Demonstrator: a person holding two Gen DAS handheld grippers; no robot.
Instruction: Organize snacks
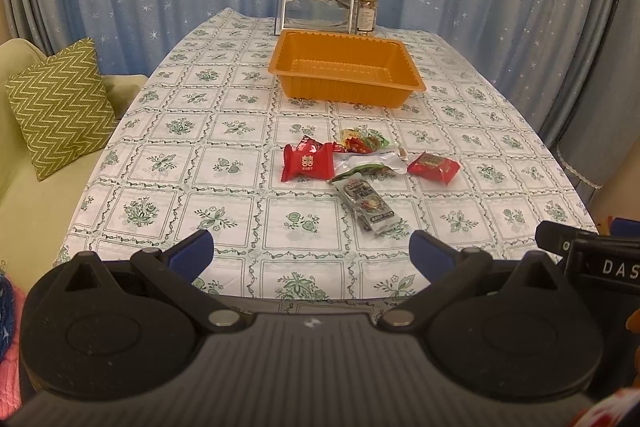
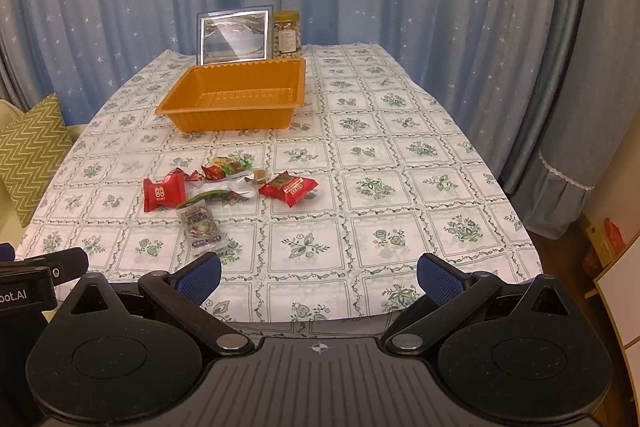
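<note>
On the table (image 1: 168, 163) a tray (image 1: 346, 89) sits toward twelve o'clock, with a picture frame (image 1: 318, 7) just behind it and a jar (image 1: 367, 11) at the frame's three o'clock. A cluster of snack packets (image 1: 360, 163) (some overlapping) lies at the tray's six o'clock. A sofa (image 1: 24, 195) holding a cushion (image 1: 60, 107) stands off the table at nine o'clock.

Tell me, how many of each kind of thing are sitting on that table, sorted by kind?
Snack packets, loose in a pile: about 6 (some overlap, so the count is uncertain), among them a red packet, a grey packet and another red one
Orange tray: 1
Picture frame: 1
Jar: 1
Total: about 9
</note>
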